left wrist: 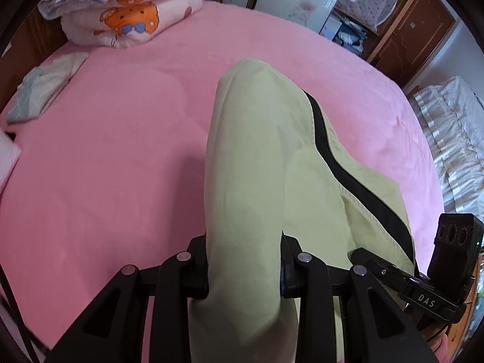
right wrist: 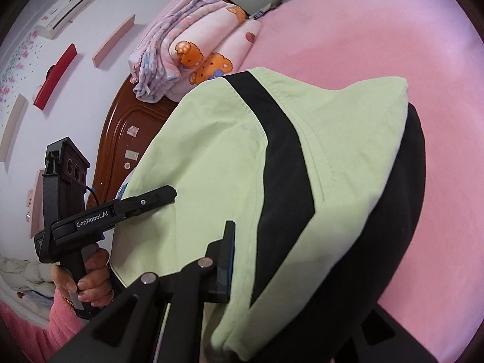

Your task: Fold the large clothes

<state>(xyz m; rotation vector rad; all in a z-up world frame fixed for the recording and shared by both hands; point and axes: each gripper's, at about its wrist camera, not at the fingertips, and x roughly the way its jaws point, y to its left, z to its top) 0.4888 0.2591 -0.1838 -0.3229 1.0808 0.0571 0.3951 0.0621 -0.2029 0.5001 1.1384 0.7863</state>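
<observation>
A light green garment [left wrist: 251, 163] with a black stripe hangs lifted over the pink bed [left wrist: 106, 166]. My left gripper [left wrist: 245, 272] is shut on a thick bunch of its cloth, which runs up between the two fingers. In the right wrist view the same garment [right wrist: 211, 151] drapes over my right gripper [right wrist: 242, 236]. One finger [right wrist: 225, 257] shows against the cloth and the other is hidden under it. The left gripper [right wrist: 145, 201] shows there at the left edge of the cloth, held by a hand [right wrist: 90, 278] in a pink sleeve. The right gripper [left wrist: 363, 258] sits at the garment's right edge.
Folded quilts with an orange bear print [left wrist: 121, 21] are stacked at the bed's far left corner by the wooden headboard [right wrist: 130, 139]. A small folded cloth [left wrist: 45, 90] lies near the left edge. A wooden wardrobe [left wrist: 417, 30] and white bedding [left wrist: 453, 139] stand beyond the right side.
</observation>
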